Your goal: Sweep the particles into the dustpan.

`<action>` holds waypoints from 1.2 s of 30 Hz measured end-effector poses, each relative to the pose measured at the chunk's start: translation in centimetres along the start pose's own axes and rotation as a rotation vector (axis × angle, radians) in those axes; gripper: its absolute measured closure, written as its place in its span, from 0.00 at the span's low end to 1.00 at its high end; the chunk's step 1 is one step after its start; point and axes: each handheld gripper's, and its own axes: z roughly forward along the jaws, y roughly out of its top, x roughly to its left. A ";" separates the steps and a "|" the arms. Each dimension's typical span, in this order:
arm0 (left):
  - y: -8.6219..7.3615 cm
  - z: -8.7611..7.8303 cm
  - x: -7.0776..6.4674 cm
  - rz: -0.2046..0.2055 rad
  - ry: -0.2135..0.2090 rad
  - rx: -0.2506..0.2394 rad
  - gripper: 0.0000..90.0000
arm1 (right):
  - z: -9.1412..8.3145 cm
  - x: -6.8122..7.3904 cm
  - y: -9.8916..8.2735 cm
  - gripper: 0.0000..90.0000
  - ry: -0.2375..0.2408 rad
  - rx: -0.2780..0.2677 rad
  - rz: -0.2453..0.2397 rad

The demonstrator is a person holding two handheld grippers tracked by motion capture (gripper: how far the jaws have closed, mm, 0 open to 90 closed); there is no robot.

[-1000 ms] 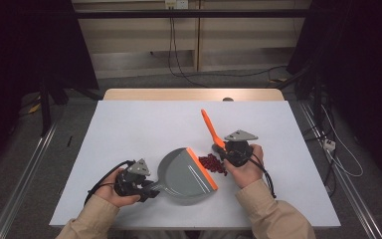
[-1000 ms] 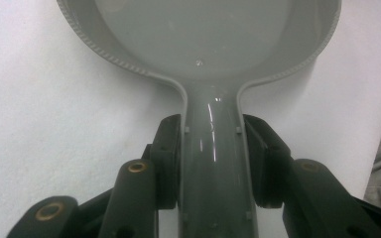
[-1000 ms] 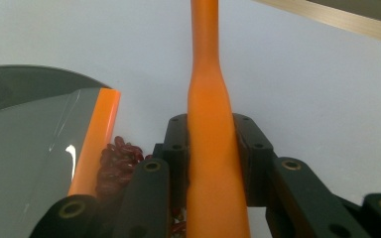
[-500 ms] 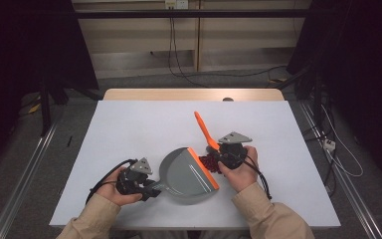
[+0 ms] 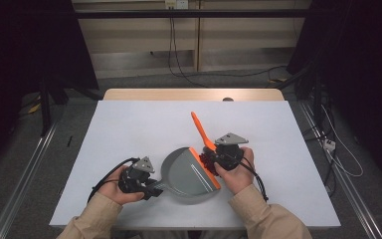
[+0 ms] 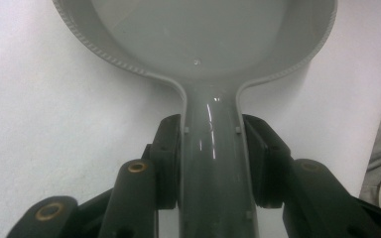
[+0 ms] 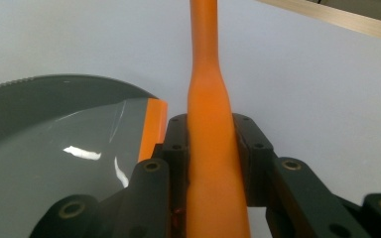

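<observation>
White bench [image 5: 129, 129] with a wood edge at the far side. Grey floor [image 5: 144, 79] all around. Pale wall panels [image 5: 129, 40] behind. Black cables [image 5: 179, 64] lying on the floor. Dark curtains [image 5: 25, 45] at both sides. Metal rails [image 5: 22, 189] along the bench.

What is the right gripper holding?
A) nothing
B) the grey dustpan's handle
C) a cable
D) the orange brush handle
D: the right gripper has its fingers pressed against both sides of the orange brush handle, while the grey dustpan has its handle in the left gripper.
</observation>
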 end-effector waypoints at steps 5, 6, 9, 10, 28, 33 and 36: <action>0.1 0.0 0.1 0.009 0.000 0.014 0.69 | 0.2 0.6 0.1 0.80 0.002 -0.002 0.004; 0.1 0.0 0.1 0.008 -0.001 0.014 0.69 | 0.2 0.7 0.1 0.80 0.004 -0.004 0.007; 0.1 0.0 0.0 0.006 -0.001 0.014 0.69 | 0.3 1.1 0.2 0.80 0.016 -0.011 0.024; 0.1 0.0 0.0 0.007 -0.001 0.014 0.69 | 0.4 1.2 0.2 0.80 0.014 -0.013 0.026; 0.0 -0.1 0.0 -0.004 0.000 0.003 0.69 | 0.2 4.4 1.4 0.80 0.125 -0.071 0.013; -0.1 0.0 0.1 -0.001 0.000 0.001 0.69 | -0.6 3.4 2.1 0.80 0.115 -0.120 0.026; -0.1 -0.1 0.1 -0.011 -0.002 -0.005 0.69 | -0.7 1.9 2.1 0.80 0.095 -0.121 0.041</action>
